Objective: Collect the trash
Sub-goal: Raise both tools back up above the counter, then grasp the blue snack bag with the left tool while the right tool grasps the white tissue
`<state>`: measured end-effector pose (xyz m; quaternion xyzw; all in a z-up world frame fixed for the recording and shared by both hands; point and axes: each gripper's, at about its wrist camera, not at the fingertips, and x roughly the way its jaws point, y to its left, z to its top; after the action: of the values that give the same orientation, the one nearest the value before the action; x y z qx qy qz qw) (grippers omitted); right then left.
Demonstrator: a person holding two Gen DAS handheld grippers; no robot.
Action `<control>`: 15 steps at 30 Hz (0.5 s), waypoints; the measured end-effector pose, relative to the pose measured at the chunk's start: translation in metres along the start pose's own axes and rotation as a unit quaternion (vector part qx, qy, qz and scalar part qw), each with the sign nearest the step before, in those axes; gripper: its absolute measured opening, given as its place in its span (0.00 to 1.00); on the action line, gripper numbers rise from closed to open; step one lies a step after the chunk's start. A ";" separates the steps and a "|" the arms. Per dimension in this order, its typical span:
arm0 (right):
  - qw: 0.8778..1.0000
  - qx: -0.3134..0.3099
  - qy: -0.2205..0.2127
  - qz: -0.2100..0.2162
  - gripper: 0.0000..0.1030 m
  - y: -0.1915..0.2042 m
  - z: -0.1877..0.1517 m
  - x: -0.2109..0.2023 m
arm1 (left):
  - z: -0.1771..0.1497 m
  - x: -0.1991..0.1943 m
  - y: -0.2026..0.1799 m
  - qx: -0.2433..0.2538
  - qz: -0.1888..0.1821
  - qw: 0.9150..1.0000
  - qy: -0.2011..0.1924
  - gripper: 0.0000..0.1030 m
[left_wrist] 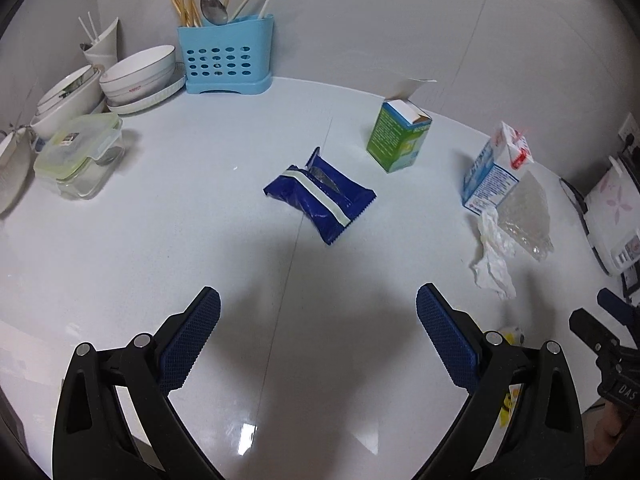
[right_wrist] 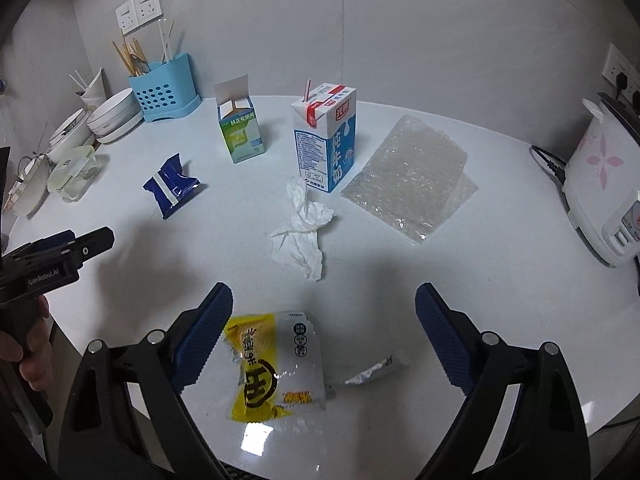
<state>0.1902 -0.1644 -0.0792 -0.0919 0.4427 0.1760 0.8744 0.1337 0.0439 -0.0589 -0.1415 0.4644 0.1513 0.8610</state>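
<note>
**A:** Where are the two claws, and what do they hold?

**B:** The left claw (left_wrist: 318, 336) hangs above the glossy white bench (left_wrist: 140, 240) with its blue ribbed pads spread wide and nothing between them. The right claw (right_wrist: 324, 336) is spread just as wide and also empty.

**A:** What lies closest to the right claw?

**B:** Directly below it, between the pads but not touched by them, lies a flat yellow and clear plastic snack wrapper (right_wrist: 272, 368). Just right of that wrapper is a small crumpled silver foil strip (right_wrist: 378, 370). Ahead of the claw sits a crumpled white paper tissue (right_wrist: 302, 232). Beyond the tissue stands an upright blue and white milk carton with a straw (right_wrist: 324, 140). To the carton's right, a clear crinkled plastic sheet (right_wrist: 408, 180) lies flat on the bench.

**A:** And ahead of the left claw?

**B:** Straight ahead, well apart from it, lies a dark blue foil snack packet with a pale stripe (left_wrist: 320, 196), torn open at its top. Farther ahead and to the right stands a green and white cardboard box with its top flap open (left_wrist: 398, 136).

**A:** What else is around?

**B:** Far ahead left, against the wall, stands a light blue perforated plastic cutlery holder (left_wrist: 226, 56) with chopsticks and a spoon. Left of it are stacked white ceramic bowls (left_wrist: 138, 76) and a clear lidded food container (left_wrist: 80, 156). Far right of the right claw sits a white rice cooker with pink flowers (right_wrist: 604, 184).
</note>
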 end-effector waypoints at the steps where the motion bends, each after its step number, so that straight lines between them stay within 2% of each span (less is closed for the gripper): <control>1: 1.000 0.002 0.007 0.002 0.83 0.000 0.005 0.006 | 0.008 0.007 0.001 -0.008 0.005 1.000 0.002 0.93; 8: 0.998 0.027 0.050 -0.001 0.77 -0.002 0.033 0.052 | 0.050 0.047 -0.006 -0.029 0.015 0.999 0.017 0.93; 15: 0.994 0.054 0.094 -0.004 0.71 -0.007 0.045 0.088 | 0.075 0.088 -0.011 -0.031 0.046 0.997 0.048 0.93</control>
<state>0.2743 -0.1362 -0.1235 -0.0629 0.5309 0.1390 0.8336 0.2403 0.0743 -0.0922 -0.1536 0.5063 0.1979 0.8252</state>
